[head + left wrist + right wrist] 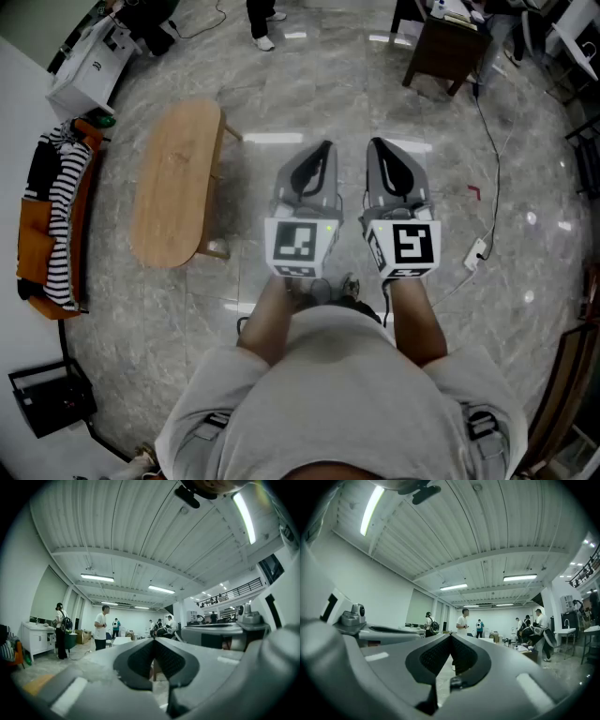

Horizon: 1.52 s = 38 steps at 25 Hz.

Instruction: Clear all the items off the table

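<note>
An oval wooden table point(178, 183) stands on the marble floor at the left of the head view, and its top shows only bare wood. Both grippers are held side by side in front of the person's body, right of the table and well apart from it. My left gripper point(324, 146) is shut with nothing in it. My right gripper point(376, 143) is also shut and holds nothing. In the left gripper view the left gripper point(153, 640) has its jaws meeting at the tip. The right gripper point(451, 636) looks the same in the right gripper view. Both point level across the room.
An orange seat with striped clothes point(54, 217) stands left of the table, a white machine point(89, 64) behind it, a black case point(52, 399) at lower left. A dark desk point(445, 42) is far right, a power strip and cable point(476, 251) on the floor. Several people point(101, 626) stand far off.
</note>
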Each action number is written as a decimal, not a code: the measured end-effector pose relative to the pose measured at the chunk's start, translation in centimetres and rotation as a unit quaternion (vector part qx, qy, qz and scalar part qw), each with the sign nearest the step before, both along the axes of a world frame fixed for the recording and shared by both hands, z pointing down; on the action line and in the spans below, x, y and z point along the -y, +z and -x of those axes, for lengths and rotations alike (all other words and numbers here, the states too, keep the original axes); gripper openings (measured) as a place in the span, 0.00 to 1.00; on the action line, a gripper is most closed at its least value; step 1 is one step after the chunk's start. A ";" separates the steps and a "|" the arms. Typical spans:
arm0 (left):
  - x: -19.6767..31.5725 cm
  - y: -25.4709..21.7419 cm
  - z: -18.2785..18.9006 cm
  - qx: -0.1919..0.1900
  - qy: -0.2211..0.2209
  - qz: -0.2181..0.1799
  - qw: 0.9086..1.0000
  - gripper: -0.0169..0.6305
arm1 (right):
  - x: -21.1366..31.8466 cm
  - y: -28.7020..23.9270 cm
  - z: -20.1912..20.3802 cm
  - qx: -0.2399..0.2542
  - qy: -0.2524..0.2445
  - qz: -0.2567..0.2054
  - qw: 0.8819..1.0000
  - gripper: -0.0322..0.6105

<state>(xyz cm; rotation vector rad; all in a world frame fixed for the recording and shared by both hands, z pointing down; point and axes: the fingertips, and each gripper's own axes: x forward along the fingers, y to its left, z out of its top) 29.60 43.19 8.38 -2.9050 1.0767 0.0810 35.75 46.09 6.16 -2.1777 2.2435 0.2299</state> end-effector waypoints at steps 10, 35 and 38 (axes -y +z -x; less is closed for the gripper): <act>1.1 0.6 4.8 0.000 -0.018 0.007 1.000 0.06 | 1.3 0.5 4.4 0.020 -0.010 -0.005 1.000 0.06; 9.5 2.0 17.3 -0.038 -0.035 0.025 0.998 0.06 | 10.1 1.7 18.3 0.010 -0.064 0.005 0.998 0.06; 11.9 2.7 17.6 -0.031 -0.046 0.029 0.998 0.06 | 12.5 2.2 18.6 0.015 -0.076 0.007 0.997 0.06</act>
